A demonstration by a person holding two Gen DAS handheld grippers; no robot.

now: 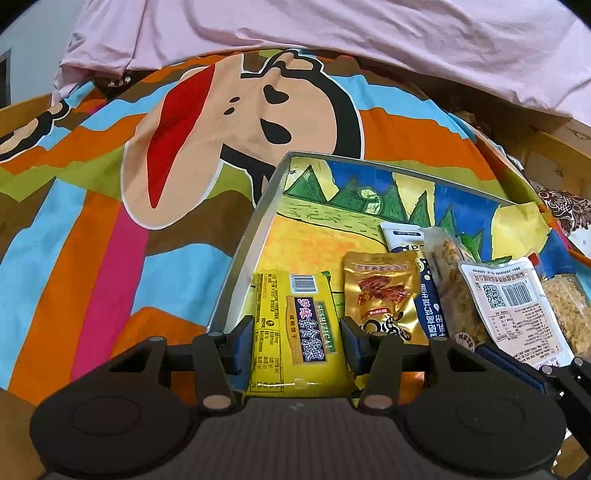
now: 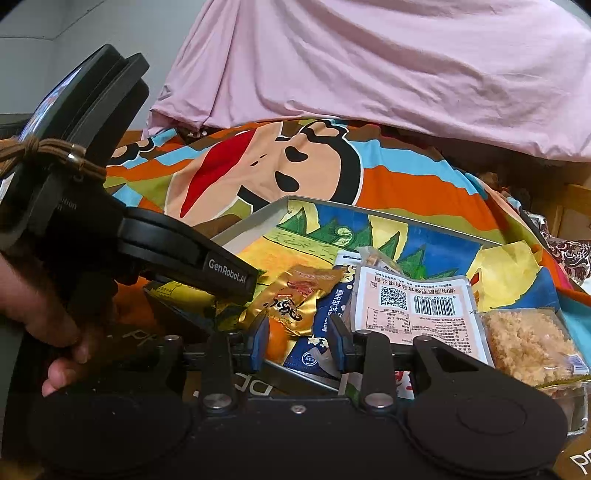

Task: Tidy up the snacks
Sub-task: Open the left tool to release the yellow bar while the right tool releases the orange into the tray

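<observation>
A bright cartoon-printed bedsheet covers the bed, with a rumpled pink cloth heaped along its far side. On the sheet sits a shallow grey-rimmed box lined with a crayon landscape, holding the snacks. The left hand-held gripper points down into the box, clenched on a yellow biscuit packet at its near left corner. Beside that lie a gold foil pouch and a white barcode-labelled packet. The right hand-held gripper is closed, empty, above the near rim.
</observation>
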